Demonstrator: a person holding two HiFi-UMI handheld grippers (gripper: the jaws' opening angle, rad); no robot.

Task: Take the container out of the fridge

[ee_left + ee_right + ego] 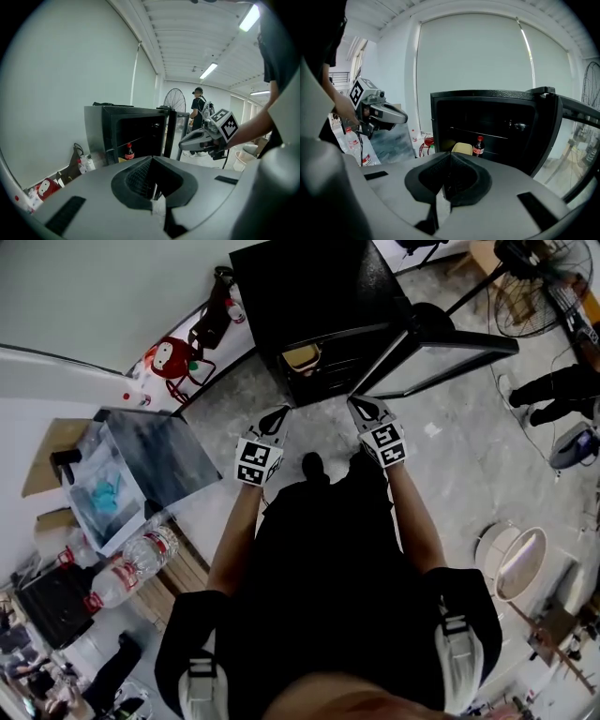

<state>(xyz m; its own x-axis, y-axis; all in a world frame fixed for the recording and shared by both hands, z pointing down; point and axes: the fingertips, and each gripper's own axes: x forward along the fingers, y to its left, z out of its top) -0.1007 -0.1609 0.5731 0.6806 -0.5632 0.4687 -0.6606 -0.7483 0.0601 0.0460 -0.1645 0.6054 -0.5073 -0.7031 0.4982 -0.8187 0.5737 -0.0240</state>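
Fridge [314,292] open, yellow container [462,148] inside, left tongs [278,412] and right tongs [360,405] pressed together, empty

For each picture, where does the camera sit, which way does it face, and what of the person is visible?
Head view: on the head, facing down at the open fridge; torso, arms, left gripper, right gripper show.
Left gripper view: above its shut jaws, facing the fridge; right gripper shows.
Right gripper view: likewise; left gripper shows.
All share the fridge.
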